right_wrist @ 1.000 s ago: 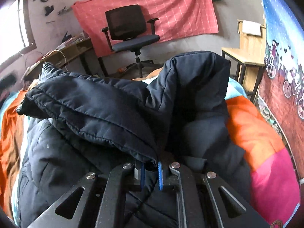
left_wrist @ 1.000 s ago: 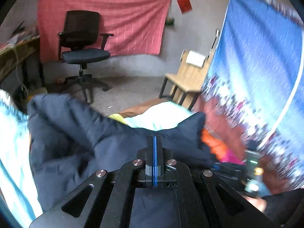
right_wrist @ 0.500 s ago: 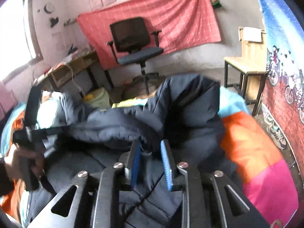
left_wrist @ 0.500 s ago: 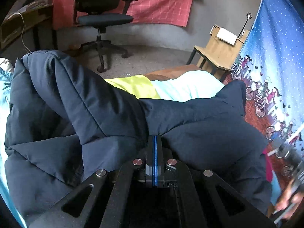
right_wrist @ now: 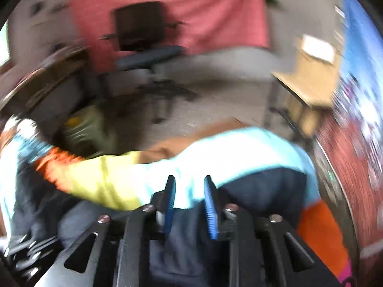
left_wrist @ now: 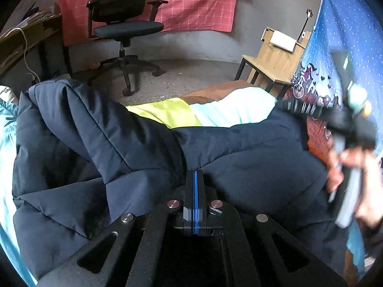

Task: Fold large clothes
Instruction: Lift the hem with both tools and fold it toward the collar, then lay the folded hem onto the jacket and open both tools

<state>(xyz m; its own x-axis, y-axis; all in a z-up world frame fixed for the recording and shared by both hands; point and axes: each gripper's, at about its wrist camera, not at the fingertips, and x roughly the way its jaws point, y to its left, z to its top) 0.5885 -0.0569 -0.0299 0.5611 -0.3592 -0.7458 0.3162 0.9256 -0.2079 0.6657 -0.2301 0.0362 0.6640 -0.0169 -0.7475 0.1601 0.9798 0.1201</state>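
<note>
Left wrist: navy quilted jacket (left_wrist: 143,157) lies bunched.

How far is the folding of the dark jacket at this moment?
Done: one padded part of the navy jacket already lies doubled over its body. In hand: the left gripper sits shut at the fabric; whether it pinches it is unclear. The right gripper is off the jacket, nothing between its closing jaws. Left: the bundle is still bulky and uneven.
</note>
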